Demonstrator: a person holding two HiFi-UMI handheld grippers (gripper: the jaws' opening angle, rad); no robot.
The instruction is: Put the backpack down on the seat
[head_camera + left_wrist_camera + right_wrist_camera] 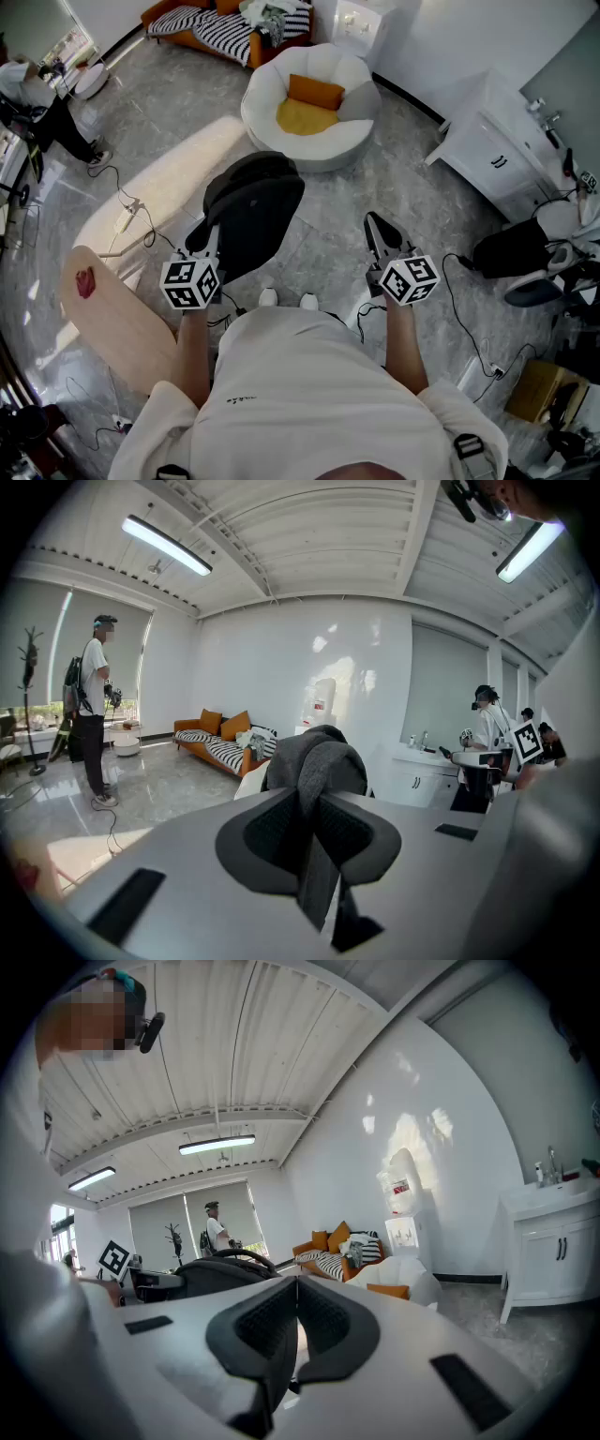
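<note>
The dark grey backpack [251,208] hangs above the floor in front of me, and my left gripper [208,242] is shut on its grey strap [317,780]. In the left gripper view the strap runs down between the pads of the left gripper [315,810], and the bag's bulk [309,747] shows just beyond. The seat, a round white chair [323,141] with orange cushions [313,92], stands on the floor past the bag. My right gripper [377,230] is shut and holds nothing, to the right of the bag. In its own view the right gripper [295,1312] sees the backpack [211,1271] at left and the seat [412,1274] ahead.
An orange sofa [183,37] with a striped cover stands at the far wall. A white cabinet [497,155] is on the right, a long cream bench [155,187] on the left. Cables [469,319] trail over the floor. A person [42,103] stands at far left.
</note>
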